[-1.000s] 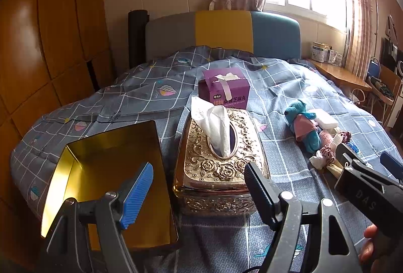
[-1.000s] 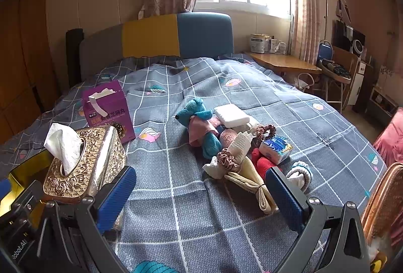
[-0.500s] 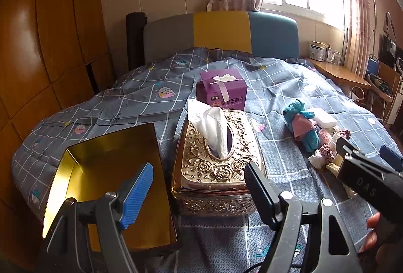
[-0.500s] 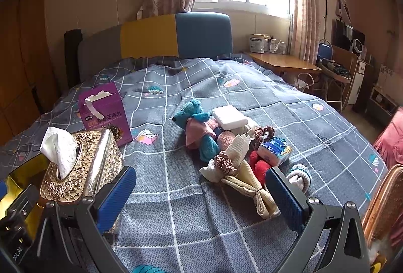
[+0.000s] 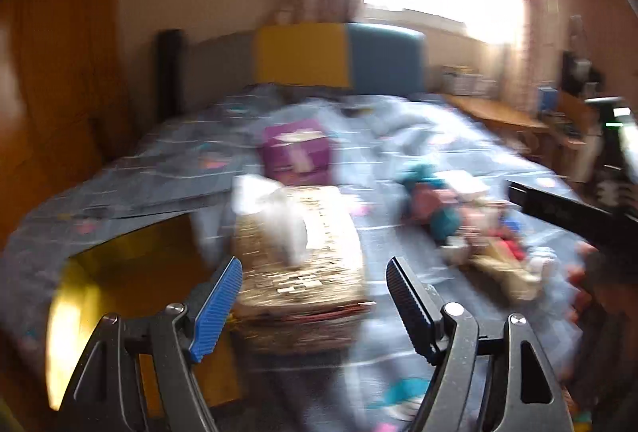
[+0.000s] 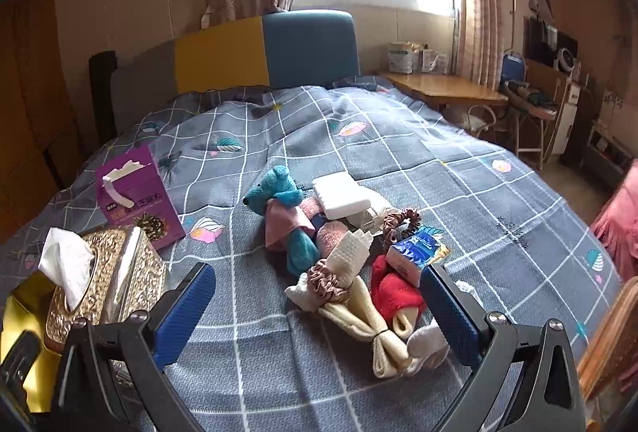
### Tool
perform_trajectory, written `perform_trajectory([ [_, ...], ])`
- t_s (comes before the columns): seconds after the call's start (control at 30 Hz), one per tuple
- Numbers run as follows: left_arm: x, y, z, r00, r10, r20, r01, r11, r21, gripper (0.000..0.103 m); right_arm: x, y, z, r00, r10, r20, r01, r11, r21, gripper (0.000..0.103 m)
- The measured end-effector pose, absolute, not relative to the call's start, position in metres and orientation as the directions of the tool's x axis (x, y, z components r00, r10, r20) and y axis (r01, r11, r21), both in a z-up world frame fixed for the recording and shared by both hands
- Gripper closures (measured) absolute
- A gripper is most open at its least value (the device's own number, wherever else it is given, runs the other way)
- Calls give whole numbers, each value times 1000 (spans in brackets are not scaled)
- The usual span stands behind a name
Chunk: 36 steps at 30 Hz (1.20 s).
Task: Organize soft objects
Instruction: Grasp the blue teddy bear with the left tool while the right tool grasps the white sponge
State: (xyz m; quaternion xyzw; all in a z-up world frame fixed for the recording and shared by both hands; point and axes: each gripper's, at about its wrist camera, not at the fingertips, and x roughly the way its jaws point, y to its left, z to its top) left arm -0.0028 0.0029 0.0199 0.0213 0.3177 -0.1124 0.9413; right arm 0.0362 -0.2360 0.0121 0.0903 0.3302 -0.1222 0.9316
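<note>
Both grippers, left [image 5: 315,296] & right [image 6: 319,312], stood open & empty; the blue plush toy [image 6: 285,210], likely light & squashy, looked best pinched mid-body.

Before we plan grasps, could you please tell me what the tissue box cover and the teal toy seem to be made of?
Tissue box cover: probably embossed metal or metallic plastic; shiny gold relief. Teal toy: plush fabric, fuzzy and matte.
</note>
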Motion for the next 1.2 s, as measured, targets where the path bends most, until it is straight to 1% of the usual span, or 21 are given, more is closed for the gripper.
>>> perform_trajectory([
  [0.07,5,1,25,718,-309,-624,302,946,-121,21,47,-258,15,748,-174,-640,301,949,94,0],
  [0.1,8,-2,27,704,-325,-631,317,939,-131,21,52,-270,15,744,-181,-643,310,946,92,0],
  [0.2,14,-20,31,699,-349,-625,370,924,-102,20,70,-308,9,714,-204,-670,354,931,94,0],
  [0.3,27,-38,34,657,-402,-638,435,893,-115,20,80,-344,-7,674,-233,-700,424,899,109,0],
  [0.37,36,-49,34,613,-446,-652,457,874,-168,17,80,-361,-18,662,-245,-708,462,878,129,0],
  [0.4,44,-54,31,590,-463,-662,468,864,-187,12,78,-368,-23,659,-241,-713,478,865,150,0],
  [0.47,58,-68,24,563,-464,-684,467,862,-200,10,76,-382,-32,637,-204,-743,513,832,211,0],
  [0.53,76,-83,18,551,-454,-700,467,863,-192,10,73,-389,-33,654,-174,-736,521,810,271,0],
  [0.63,100,-103,11,512,-440,-738,463,865,-195,10,72,-389,-33,661,-149,-735,510,808,295,0],
  [0.7,120,-118,2,507,-405,-761,446,879,-170,10,74,-386,-32,669,-137,-730,494,816,300,0],
  [0.77,144,-131,-12,464,-389,-796,426,886,-185,10,73,-383,-30,678,-132,-723,480,825,299,0],
  [0.83,168,-139,-28,425,-381,-821,385,897,-216,14,73,-383,-29,686,-120,-718,468,828,309,0],
  [0.87,177,-143,-35,415,-380,-827,373,900,-226,17,73,-383,-29,690,-116,-714,464,829,313,0],
  [0.9,185,-147,-41,410,-370,-834,356,907,-227,26,73,-383,-29,693,-112,-712,461,828,318,0],
  [0.93,194,-150,-46,407,-360,-839,341,913,-226,30,73,-384,-29,696,-106,-711,458,828,324,0],
  [1.03,215,-159,-60,398,-340,-852,313,923,-223,32,74,-384,-31,695,-84,-714,447,828,339,0],
  [1.13,234,-167,-67,389,-355,-850,285,924,-255,32,76,-384,-32,693,-67,-718,440,829,346,0],
  [1.2,244,-174,-71,386,-354,-852,283,924,-255,32,77,-384,-34,689,-62,-722,438,829,347,0],
])
